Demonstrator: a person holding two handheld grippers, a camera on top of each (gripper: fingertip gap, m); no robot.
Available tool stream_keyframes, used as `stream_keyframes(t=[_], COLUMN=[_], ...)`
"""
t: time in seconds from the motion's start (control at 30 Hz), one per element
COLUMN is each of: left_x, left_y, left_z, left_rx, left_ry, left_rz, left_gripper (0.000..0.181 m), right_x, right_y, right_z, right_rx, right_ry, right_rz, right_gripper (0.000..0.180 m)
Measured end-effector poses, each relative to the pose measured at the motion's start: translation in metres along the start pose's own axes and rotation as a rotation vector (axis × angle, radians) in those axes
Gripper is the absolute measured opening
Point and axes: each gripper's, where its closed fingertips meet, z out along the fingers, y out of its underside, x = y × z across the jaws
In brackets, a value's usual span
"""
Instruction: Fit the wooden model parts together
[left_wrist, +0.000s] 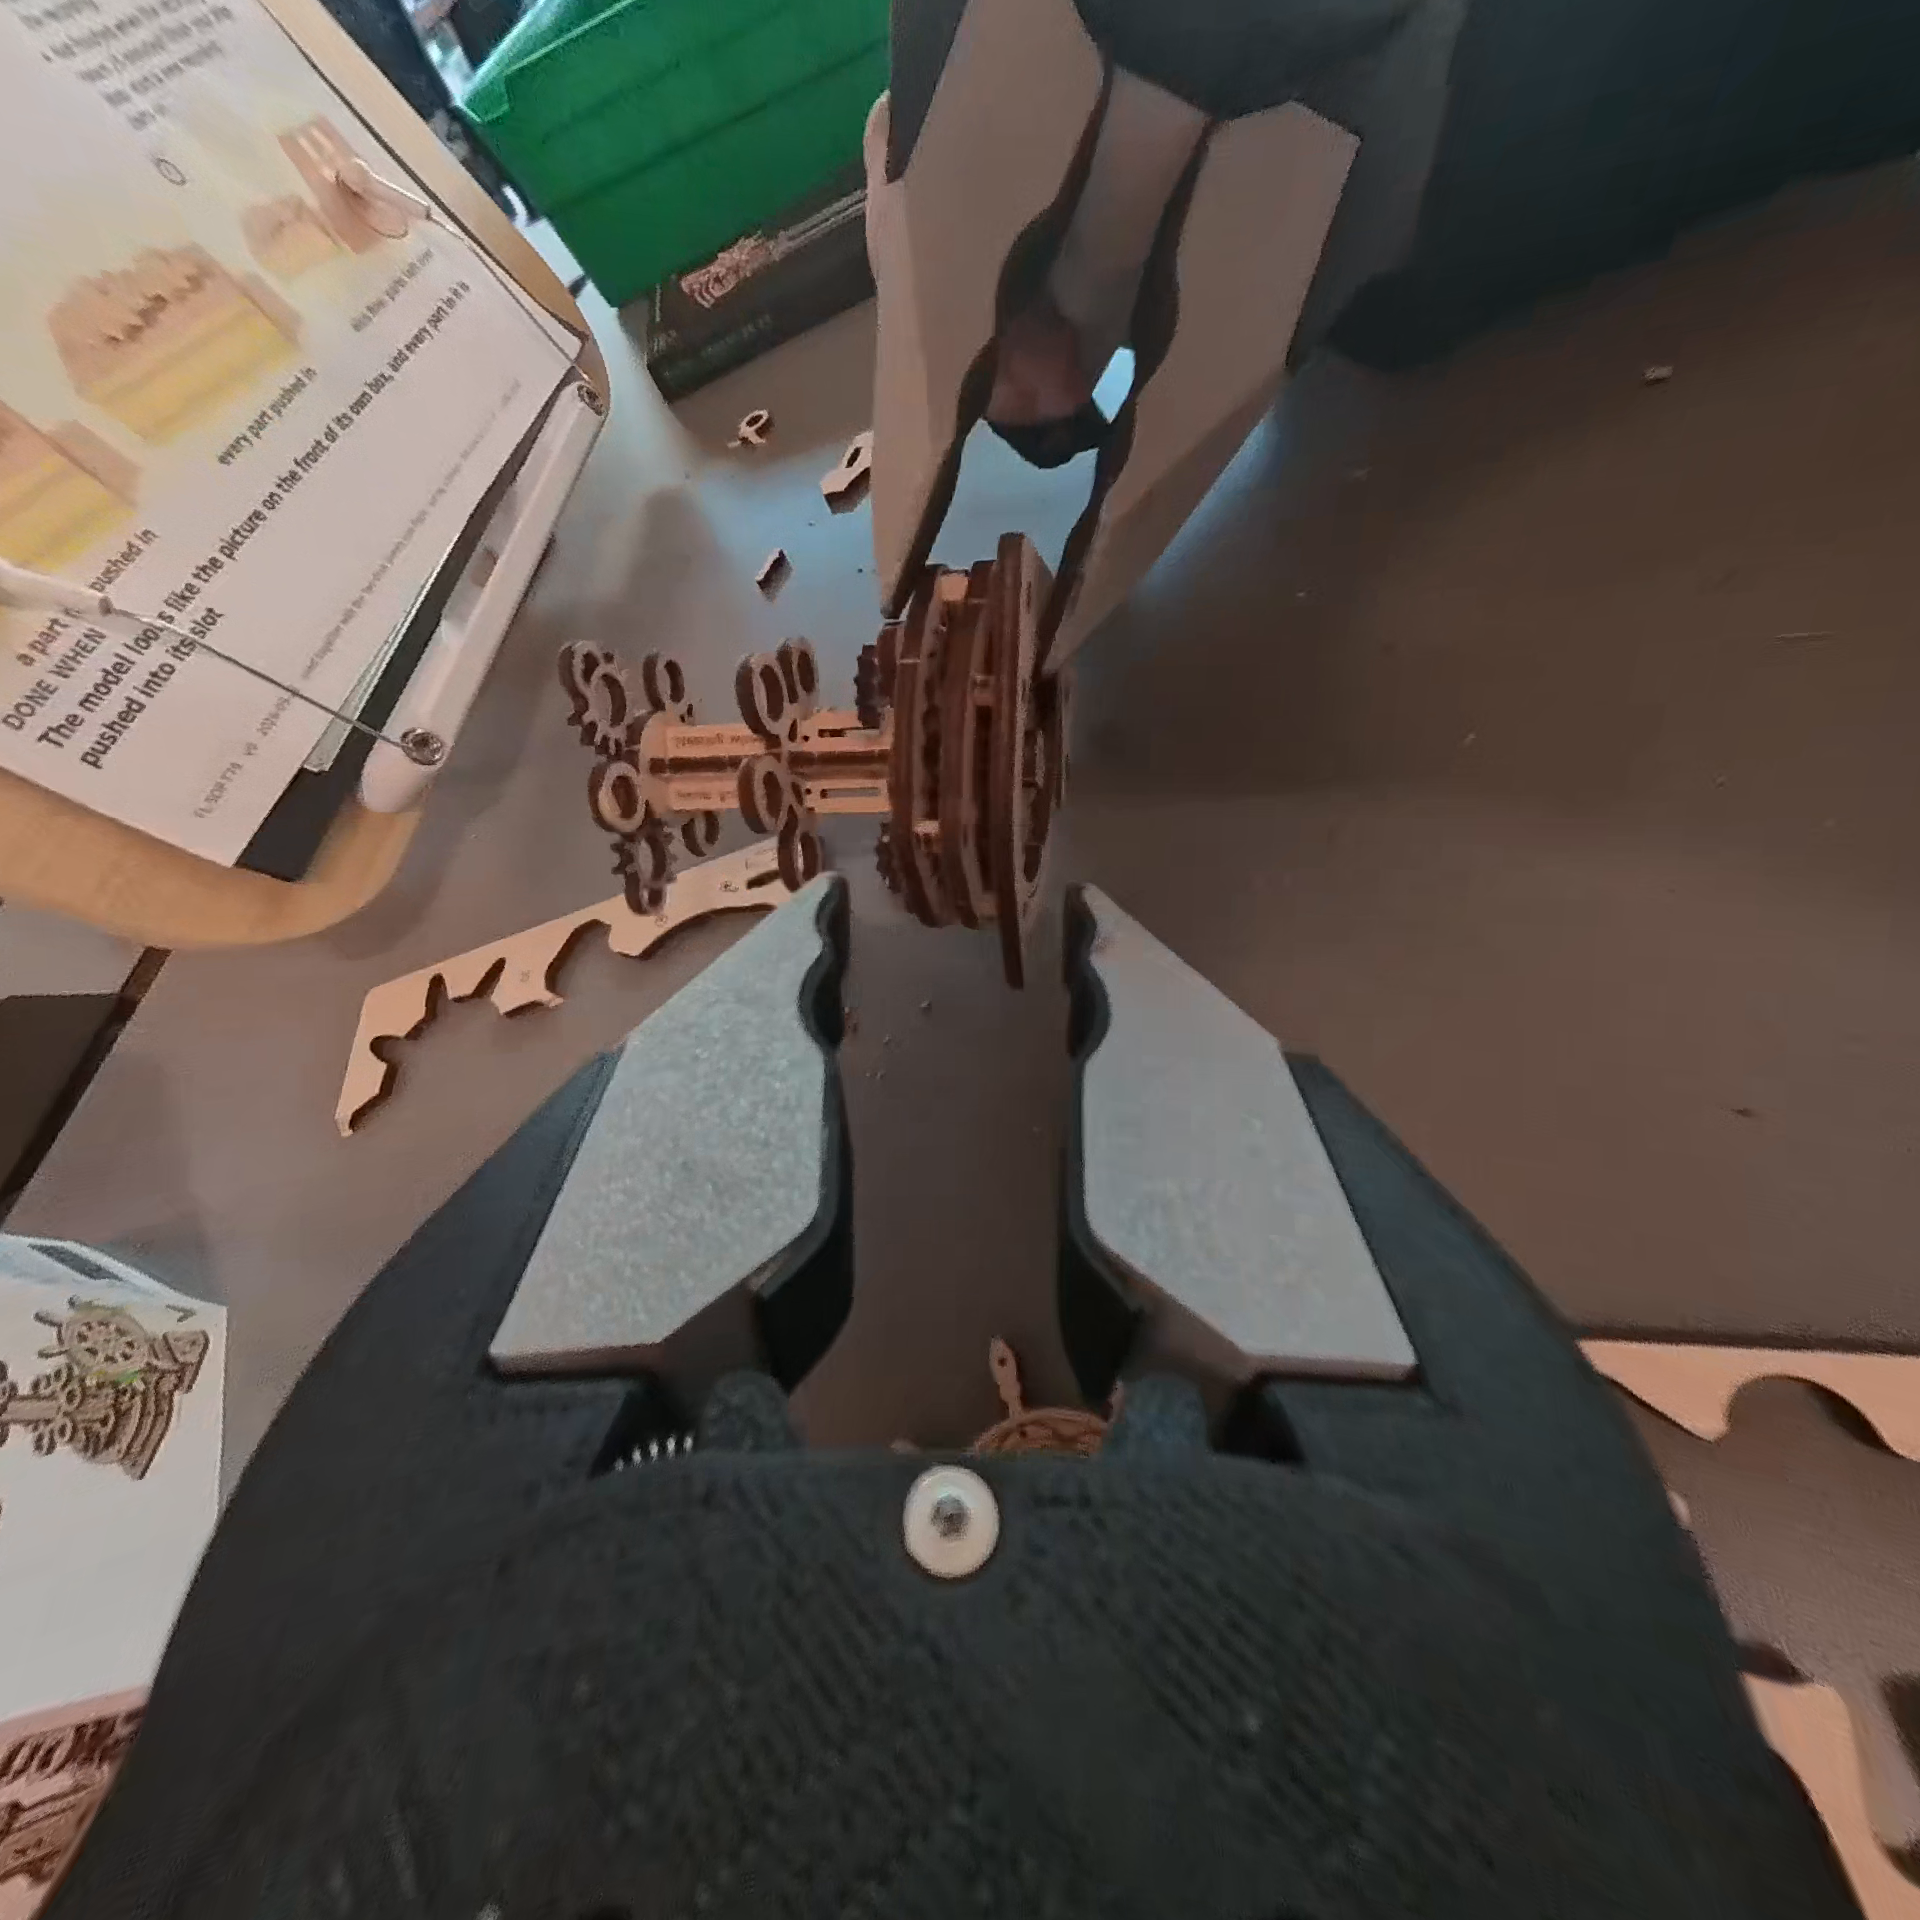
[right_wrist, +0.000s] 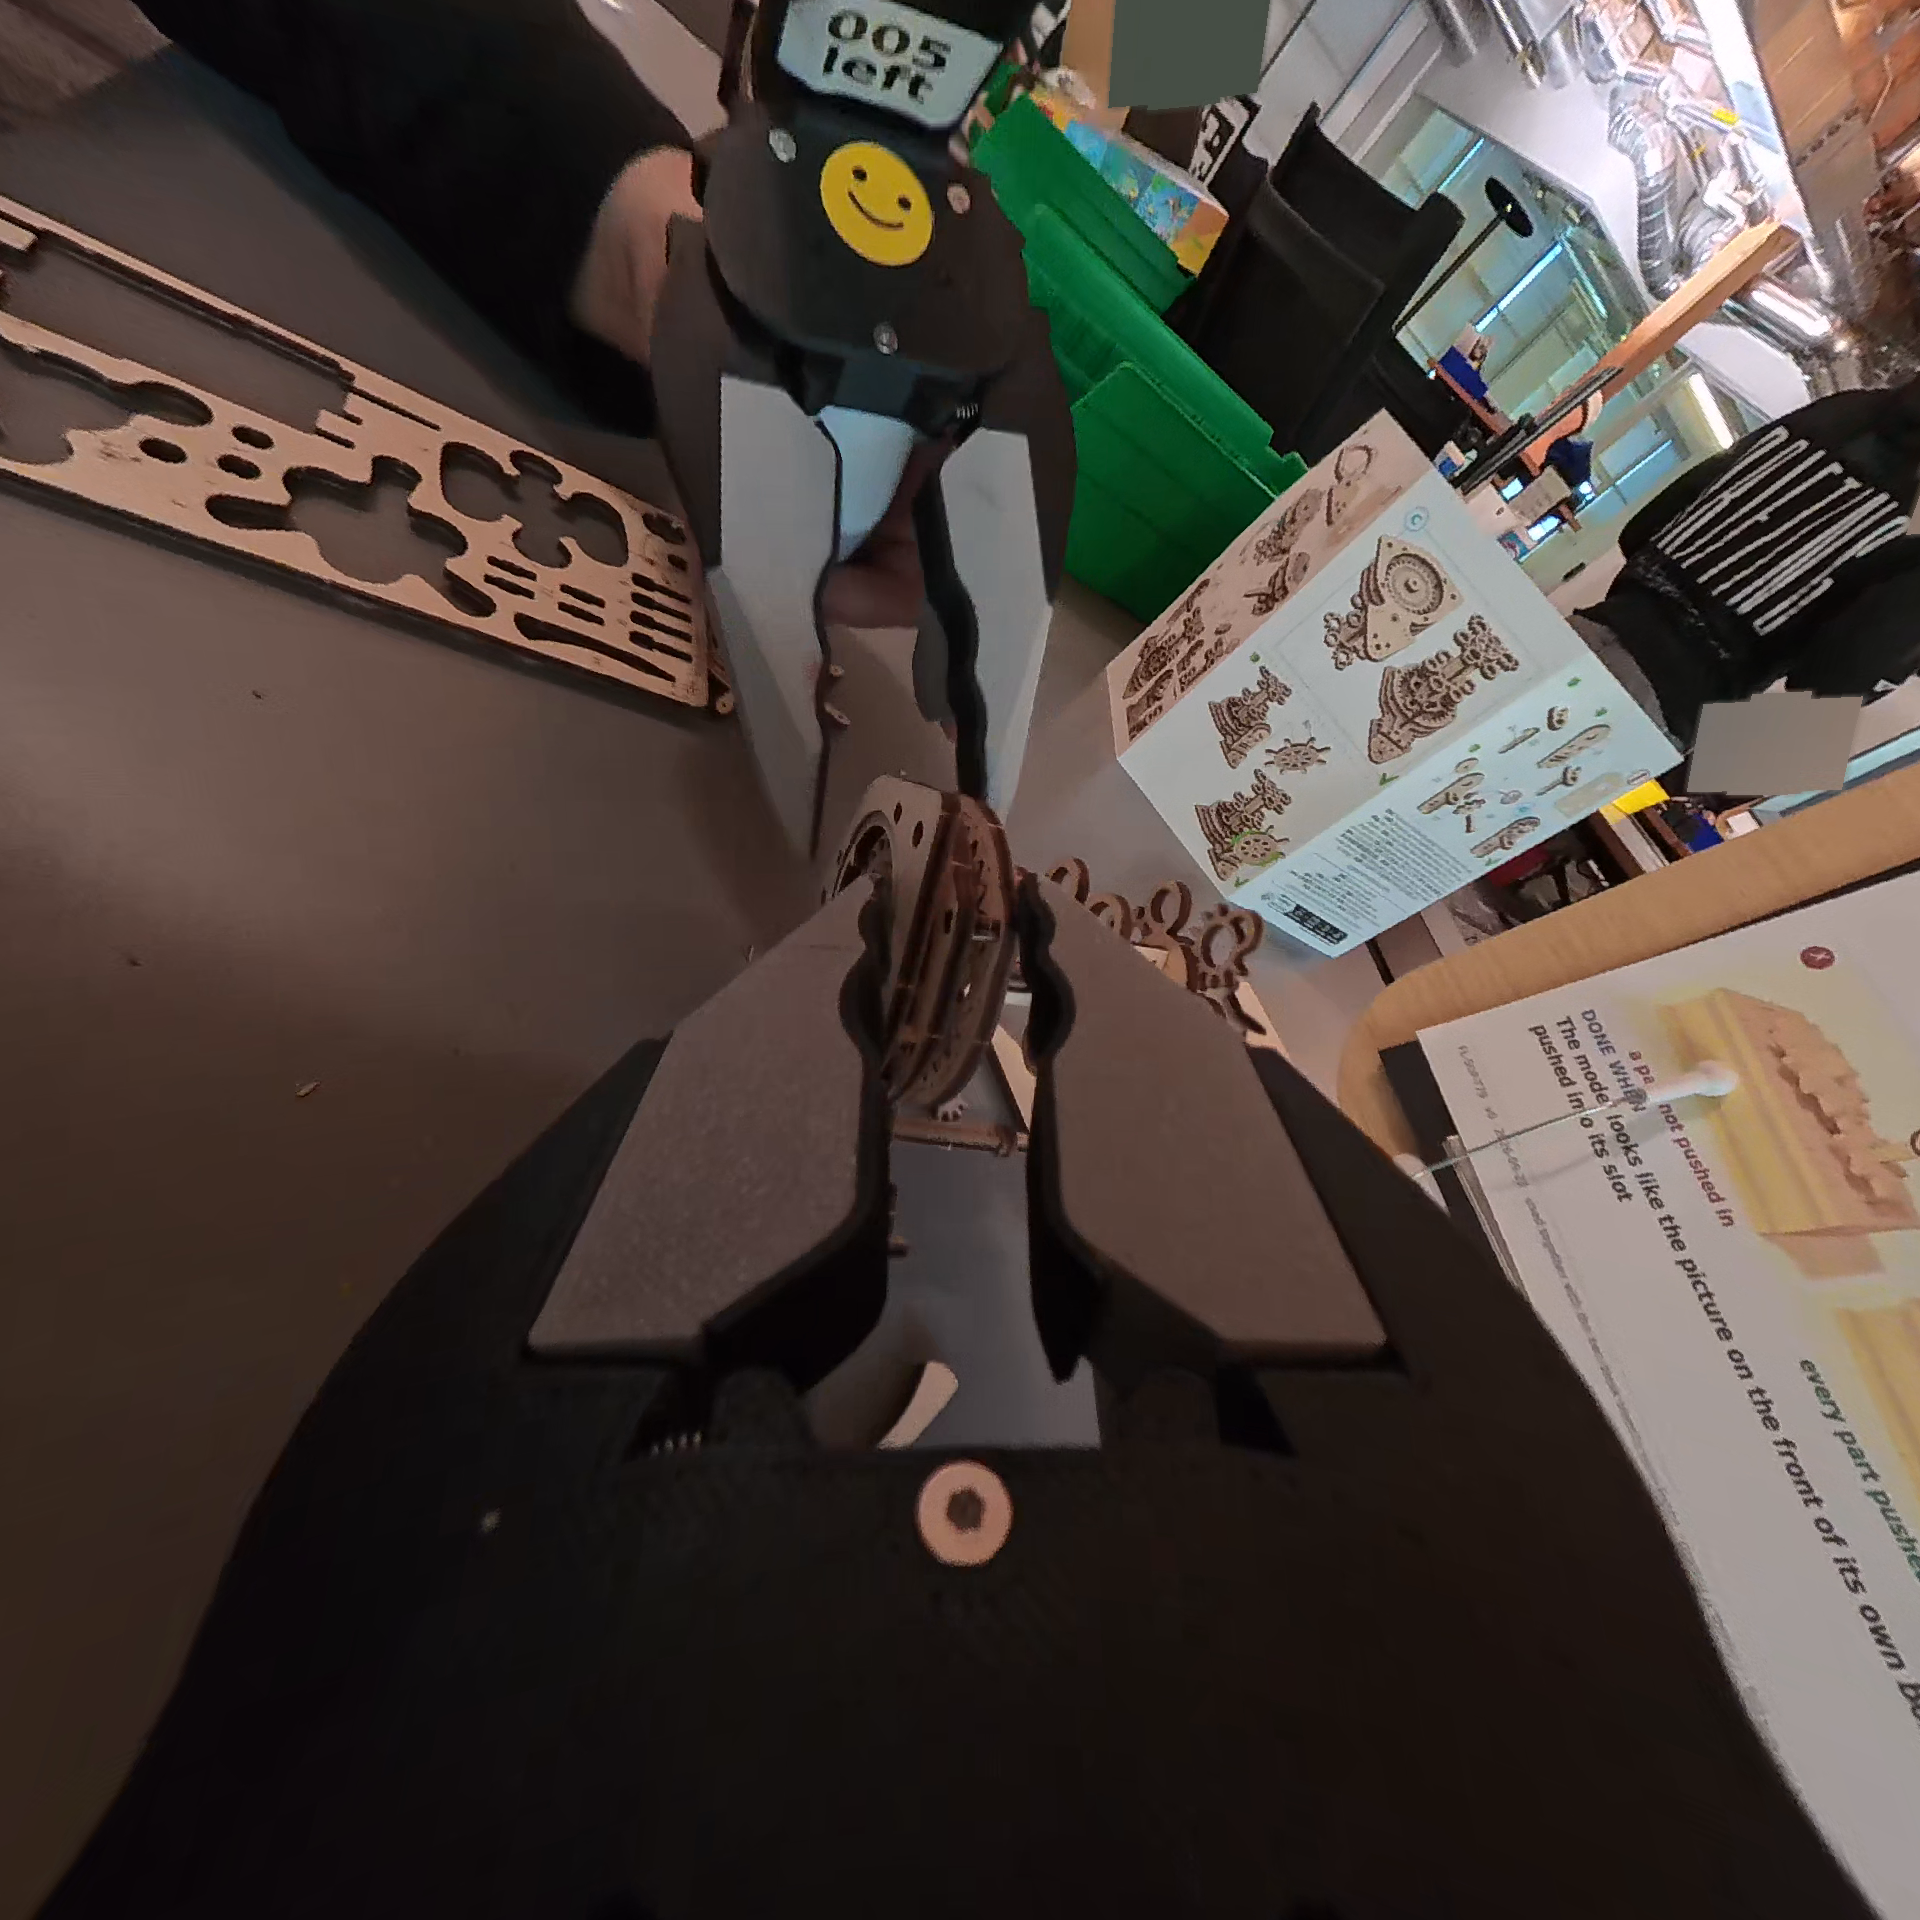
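Grey table (left_wrist: 1455, 831), matte, strewn with small wood crumbs and offcuts. Largest item on it: a punched-out plywood sheet (right_wrist: 343, 488) lying flat, its part-holes empty; a smaller scalloped offcut strip (left_wrist: 499, 987) lies near the left gripper's tips.

Green bins (right_wrist: 1132, 416) stand at the table's far side; contents cannot be made out. A white product box (right_wrist: 1382, 717) printed with model pictures stands near them. A clipboard with an instruction sheet (left_wrist: 239, 416) rests tilted at the table edge, partly cut off in both views.

Wooden model (left_wrist: 831, 769): a layered disc stack of gears on a slotted shaft, the far end carrying clusters of small looped gear pieces. Long axis runs roughly level, left to right in the left wrist view, disc end to the right. Whether the disc rim touches the table cannot be told.

Right gripper (right_wrist: 940, 935): clamped on the disc stack, one finger either side of its faces; it enters from above in the left wrist view (left_wrist: 977, 634). A hand behind it is mostly hidden.

Left gripper (left_wrist: 951, 935): jaws apart, nothing between them, tips just short of the disc's lower rim. A small wooden piece shows deep between its fingers near the hinge, too hidden to identify.
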Motion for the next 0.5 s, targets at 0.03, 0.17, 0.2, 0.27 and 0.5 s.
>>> stream_keyframes(t=[0.03, 0.17, 0.2, 0.27, 0.5], left_x=[0.001, 0.002, 0.001, -0.001, -0.013], left_y=[-0.002, -0.009, -0.010, -0.010, -0.005], left_z=[0.001, 0.000, -0.001, -0.002, -0.004], left_rx=[0.011, 0.056, 0.060, 0.039, -0.131], left_ry=[-0.001, 0.000, -0.004, -0.040, -0.270], left_rz=[0.008, 0.010, 0.012, 0.052, 0.360], left_gripper=[0.032, 0.021, 0.020, 0.020, 0.019], right_x=[0.000, 0.001, 0.001, 0.002, -0.003], right_y=[-0.002, -0.002, -0.001, 0.001, -0.015], right_z=[0.000, -0.002, -0.002, -0.001, -0.001], right_rx=[0.010, 0.023, 0.018, 0.003, -0.044], right_ry=[-0.001, 0.001, 0.005, 0.019, 0.039], right_rz=[-0.001, -0.003, -0.007, -0.034, -0.174], right_gripper=[0.021, 0.021, 0.021, 0.021, 0.027])
